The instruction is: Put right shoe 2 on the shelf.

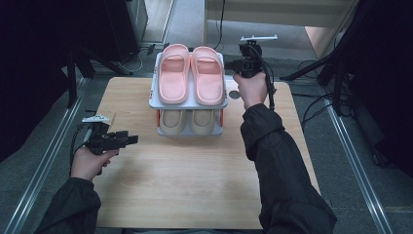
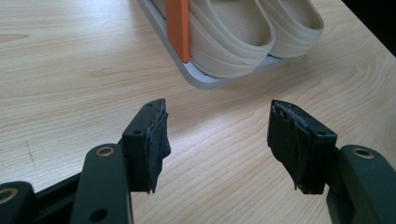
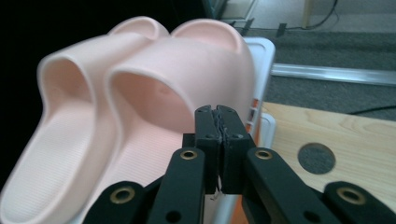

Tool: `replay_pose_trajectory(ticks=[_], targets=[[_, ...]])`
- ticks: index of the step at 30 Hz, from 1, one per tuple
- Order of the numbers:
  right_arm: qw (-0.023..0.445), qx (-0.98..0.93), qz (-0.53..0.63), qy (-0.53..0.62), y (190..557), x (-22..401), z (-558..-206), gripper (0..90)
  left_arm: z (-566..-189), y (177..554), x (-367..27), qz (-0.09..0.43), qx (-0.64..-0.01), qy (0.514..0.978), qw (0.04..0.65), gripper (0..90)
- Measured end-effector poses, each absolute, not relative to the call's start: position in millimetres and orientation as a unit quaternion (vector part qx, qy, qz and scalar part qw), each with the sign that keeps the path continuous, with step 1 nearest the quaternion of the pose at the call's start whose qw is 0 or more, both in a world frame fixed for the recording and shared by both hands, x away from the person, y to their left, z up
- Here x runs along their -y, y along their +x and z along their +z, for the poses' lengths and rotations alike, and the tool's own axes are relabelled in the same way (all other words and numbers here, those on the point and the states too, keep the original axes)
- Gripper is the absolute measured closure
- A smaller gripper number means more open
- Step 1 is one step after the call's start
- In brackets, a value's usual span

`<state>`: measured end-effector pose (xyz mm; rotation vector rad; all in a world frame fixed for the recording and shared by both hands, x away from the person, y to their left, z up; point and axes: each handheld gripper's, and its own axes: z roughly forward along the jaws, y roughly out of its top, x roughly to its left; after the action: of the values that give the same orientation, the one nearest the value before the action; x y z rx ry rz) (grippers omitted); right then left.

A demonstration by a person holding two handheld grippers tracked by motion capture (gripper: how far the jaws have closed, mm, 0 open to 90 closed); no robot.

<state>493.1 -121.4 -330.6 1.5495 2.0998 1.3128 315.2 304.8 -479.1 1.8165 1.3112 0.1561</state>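
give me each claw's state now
left claw: open, empty
right claw: shut, empty, beside the pink slippers

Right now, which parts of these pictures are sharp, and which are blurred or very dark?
High view: the wooden table is evenly lit, the surroundings almost black. Left gripper view: the table grain and the beige slippers are sharp, with soft light and no glare. Right gripper view: the shut right hand-held gripper is crisp, the pink slippers behind it look soft and slightly blurred, and the left background is black.
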Motion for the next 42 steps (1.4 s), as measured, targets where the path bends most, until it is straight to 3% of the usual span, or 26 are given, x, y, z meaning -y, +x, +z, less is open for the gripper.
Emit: replay_pose_trajectory(ticks=[9, 25, 42], targets=[[0.093, -0.719, 0.440, 0.529, 498.0, 118.9, -357.7, 89.4, -480.0, 316.0, -307.0, 0.061, -0.527, 0.728, 0.433, 38.4], [0.103, -0.737, 0.442, 0.501, 486.8, 107.8, -356.3, 88.2, -479.6, 316.0, -306.2, 0.060, -0.525, 0.729, 0.435, 38.3], [0.089, -0.733, 0.466, 0.487, 461.1, 134.5, -359.6, 86.2, -479.8, 323.7, -299.2, 0.055, -0.519, 0.737, 0.429, 38.3]])
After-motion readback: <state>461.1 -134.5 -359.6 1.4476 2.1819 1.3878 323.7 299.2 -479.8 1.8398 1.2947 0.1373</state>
